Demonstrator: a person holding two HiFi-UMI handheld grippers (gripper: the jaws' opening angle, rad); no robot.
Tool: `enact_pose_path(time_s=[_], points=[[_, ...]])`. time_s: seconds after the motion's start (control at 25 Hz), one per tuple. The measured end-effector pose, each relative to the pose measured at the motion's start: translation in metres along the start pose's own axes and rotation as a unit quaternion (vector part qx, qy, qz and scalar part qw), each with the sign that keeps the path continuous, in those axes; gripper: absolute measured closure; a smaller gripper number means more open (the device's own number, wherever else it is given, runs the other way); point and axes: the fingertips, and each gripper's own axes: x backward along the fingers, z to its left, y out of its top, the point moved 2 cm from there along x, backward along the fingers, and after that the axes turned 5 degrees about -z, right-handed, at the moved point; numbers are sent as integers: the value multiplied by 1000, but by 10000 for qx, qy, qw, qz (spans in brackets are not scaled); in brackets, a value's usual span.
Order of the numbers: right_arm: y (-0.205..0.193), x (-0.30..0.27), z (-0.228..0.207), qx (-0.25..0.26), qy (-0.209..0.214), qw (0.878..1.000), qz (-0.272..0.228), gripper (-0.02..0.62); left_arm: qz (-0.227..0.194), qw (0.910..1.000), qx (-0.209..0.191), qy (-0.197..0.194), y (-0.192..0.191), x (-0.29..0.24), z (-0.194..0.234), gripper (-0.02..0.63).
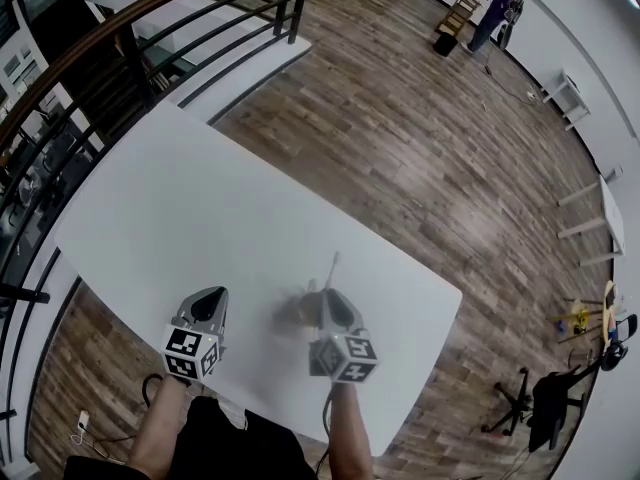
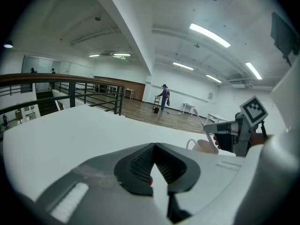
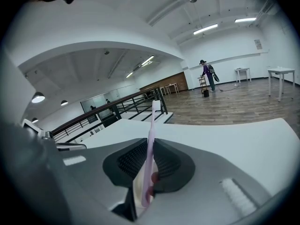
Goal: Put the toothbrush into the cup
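In the head view the cup (image 1: 297, 309) is a blurred smear half hidden behind the right gripper (image 1: 333, 301). That gripper's jaws are clamped on the upright toothbrush (image 3: 152, 121), whose lower end is lost against the cup's pale rim. The left gripper (image 2: 153, 146), jaws closed together on nothing, hangs near the cup over the white table (image 1: 180, 208), with plank floor (image 1: 400, 128), a dark railing (image 1: 150, 28) and a distant person (image 1: 497, 8) beyond.

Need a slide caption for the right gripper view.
Right gripper shut on a pale pink toothbrush, cup showing just beneath the jaws, white table beyond.
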Motion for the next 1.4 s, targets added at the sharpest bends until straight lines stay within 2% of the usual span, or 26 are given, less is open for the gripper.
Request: enact_pose_path(time_s=[0.68, 1.16, 1.4], points=[[-10, 17, 3, -25, -182, 9998, -20, 543, 53, 9995, -100, -291, -1, -2, -9, 600], [-37, 38, 5, -153, -349, 9993, -1, 543, 217, 9968, -283, -721, -11, -9, -32, 600], [-36, 37, 0, -183, -400, 9990, -35, 543, 302, 9964, -281, -742, -14, -13, -33, 600]])
